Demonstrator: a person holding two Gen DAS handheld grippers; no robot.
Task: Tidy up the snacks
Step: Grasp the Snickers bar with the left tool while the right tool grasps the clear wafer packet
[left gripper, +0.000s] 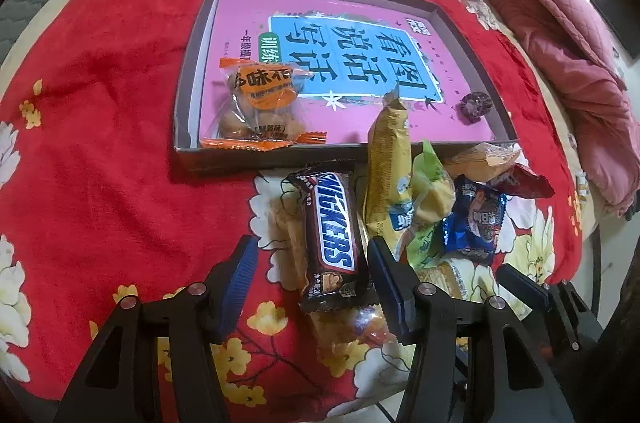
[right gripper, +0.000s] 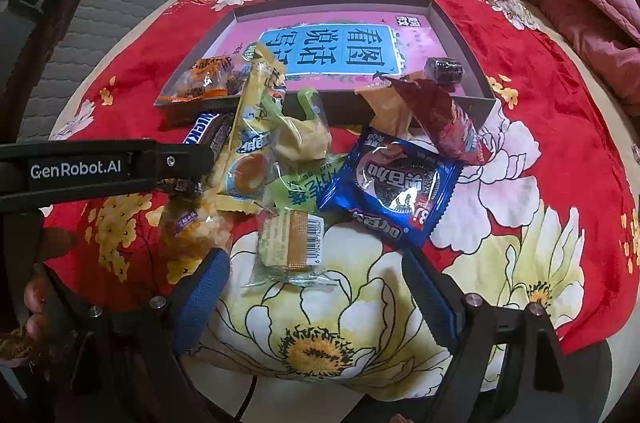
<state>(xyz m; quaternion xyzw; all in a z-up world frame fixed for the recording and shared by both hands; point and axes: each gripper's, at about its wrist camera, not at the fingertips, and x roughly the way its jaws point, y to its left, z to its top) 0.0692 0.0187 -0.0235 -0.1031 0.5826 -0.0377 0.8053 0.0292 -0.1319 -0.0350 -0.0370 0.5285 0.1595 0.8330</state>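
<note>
My left gripper (left gripper: 312, 263) was spread wide around the Snickers bar (left gripper: 334, 235), neither pad touching it as far as I could tell. My right gripper (right gripper: 316, 287) gaped too, over a clear-wrapped snack (right gripper: 286, 243). Beyond the pile, the shallow box (left gripper: 192, 95) held an orange-wrapped snack (left gripper: 260, 103) and a dark candy (left gripper: 476, 105).

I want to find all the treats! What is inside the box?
Inside the box lies a pink book. On the book sit an orange snack bag and a small dark purple candy. The book hides whatever lies beneath it.
</note>
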